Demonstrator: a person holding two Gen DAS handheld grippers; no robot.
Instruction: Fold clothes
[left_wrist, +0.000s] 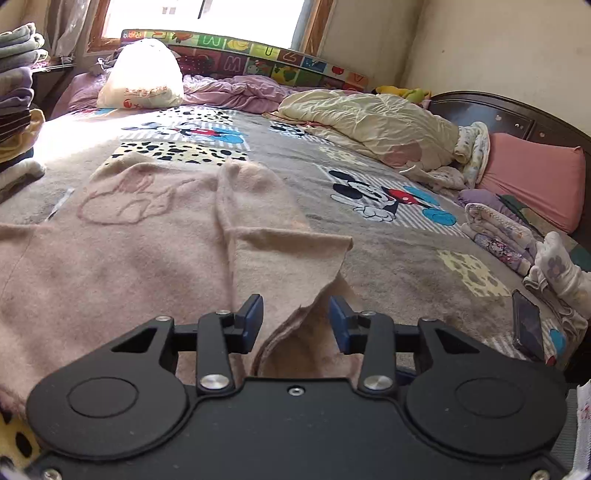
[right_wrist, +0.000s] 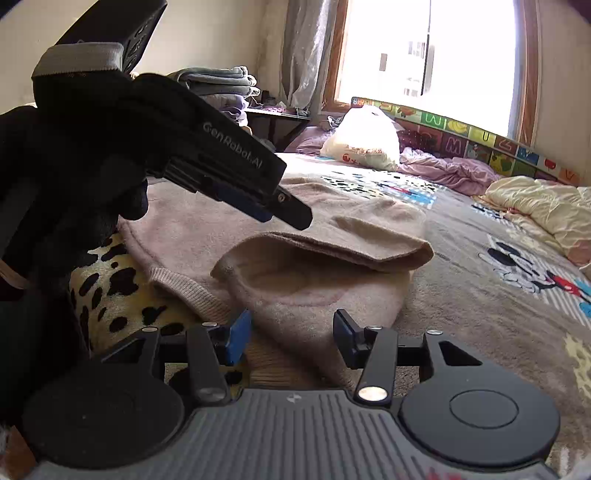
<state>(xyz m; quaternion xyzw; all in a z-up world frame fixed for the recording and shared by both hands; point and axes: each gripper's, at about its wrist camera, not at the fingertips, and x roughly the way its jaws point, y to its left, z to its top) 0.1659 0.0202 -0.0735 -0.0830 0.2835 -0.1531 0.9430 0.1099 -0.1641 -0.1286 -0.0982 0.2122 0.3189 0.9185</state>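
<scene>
Pale pink fleece fills the near half of both views: a soft sweater (left_wrist: 122, 254) lies spread on the grey cartoon-print blanket (left_wrist: 399, 240) that covers the bed, its body running away from you toward the window. One side panel or sleeve (left_wrist: 280, 258) is folded in over the body, and its loose hem comes back toward you.

Your left gripper (left_wrist: 296, 321) hangs just above that hem, its blue-padded jaws apart and holding nothing. The folded edge falls between the two pads and runs diagonally, up and to the right from the gap, so the cloth lies straight ahead and slightly below.

Your right gripper (right_wrist: 291, 338) also stands apart and empty, low over the same folded end, which from here looks like an open pocket of fabric (right_wrist: 306, 284) just beyond the pads. The ribbed hem (right_wrist: 184, 291) lies to its left.

Both hands are close to the cloth; the left looks the better lined up on the edge, though whether either pad touches the fabric is not clear.

The right view alone shows your left gripper from the side, held in a black-gloved hand (right_wrist: 74, 192) above the sweater. The left view alone shows a dark phone (left_wrist: 530, 325) lying at the blanket's right edge and small folded garments (left_wrist: 495, 232) near a pink pillow (left_wrist: 535, 181).
</scene>
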